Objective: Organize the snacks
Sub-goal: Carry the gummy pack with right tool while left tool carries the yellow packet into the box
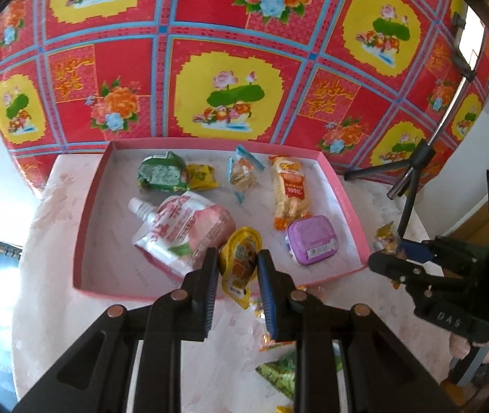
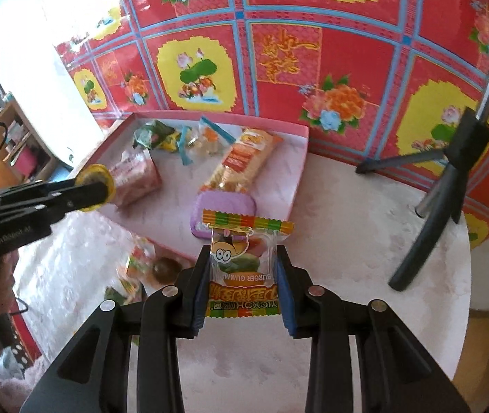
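Tilting down, both grippers [image 1: 235, 268] [image 2: 244, 275] clutching snacks

Pink tray [image 1: 346, 206], purple tin [image 1: 311, 239]

Pink tray [image 1: 344, 206] has bare floor along its left wall; on the right, a black tripod [image 2: 450, 179] blocks the tabletop [image 2: 347, 241].
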